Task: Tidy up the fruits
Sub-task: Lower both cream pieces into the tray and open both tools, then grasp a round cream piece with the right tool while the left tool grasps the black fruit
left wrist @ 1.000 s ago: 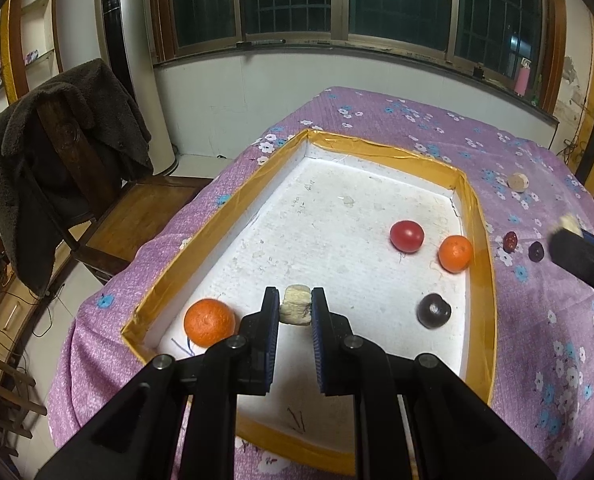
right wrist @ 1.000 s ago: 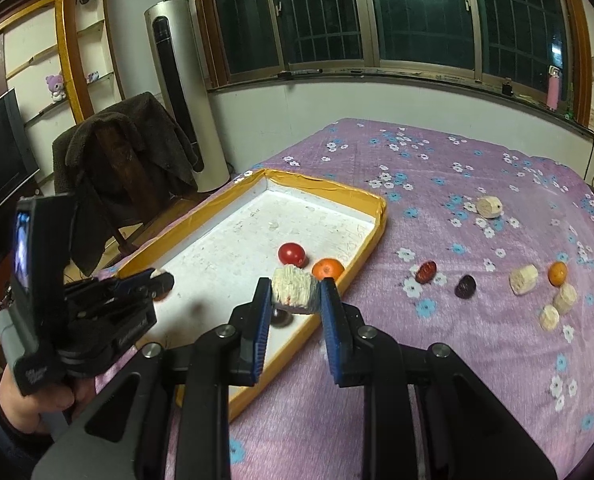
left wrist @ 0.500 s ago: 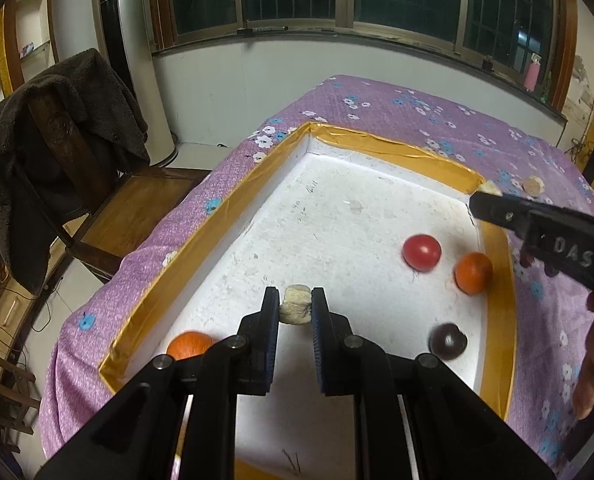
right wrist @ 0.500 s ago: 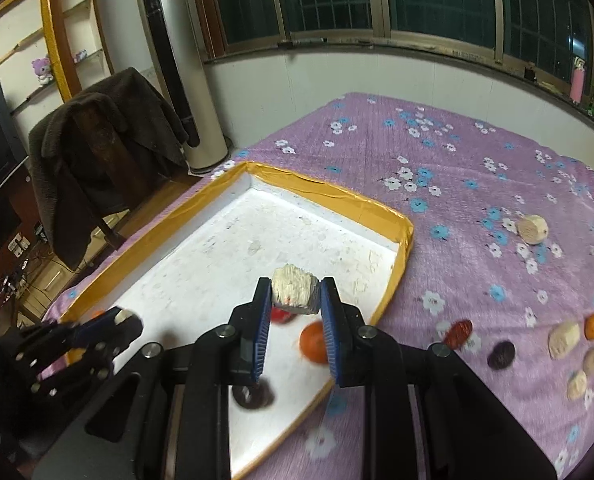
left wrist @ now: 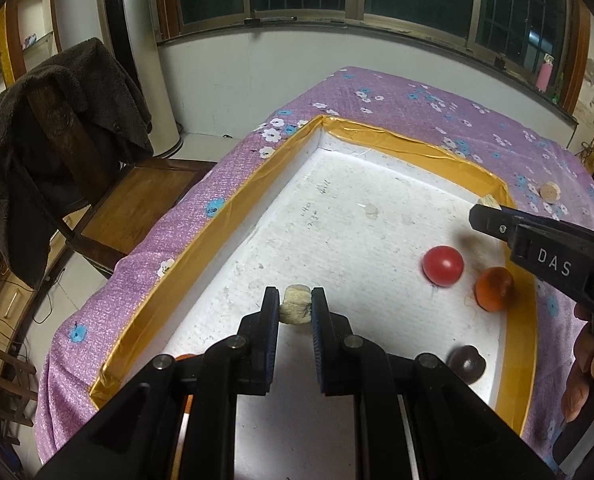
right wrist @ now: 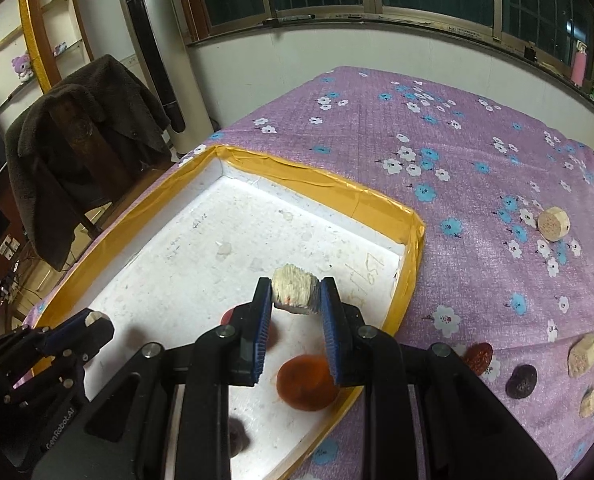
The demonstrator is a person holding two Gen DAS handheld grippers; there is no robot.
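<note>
Dark coat [left wrist: 57, 120] draped over wooden chair [left wrist: 129, 196].

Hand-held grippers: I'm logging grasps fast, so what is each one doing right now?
Left hand-held gripper: closed on a small pale chunk above the tray.
Right hand-held gripper: closed on a larger pale chunk above the tray.

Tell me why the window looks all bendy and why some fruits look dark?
Left wrist view: the fisheye lens curves the window sill, and the right tool casts a soft shadow near the red fruit. Right wrist view: same curving; the orange fruit sits dim under that tool.
</note>
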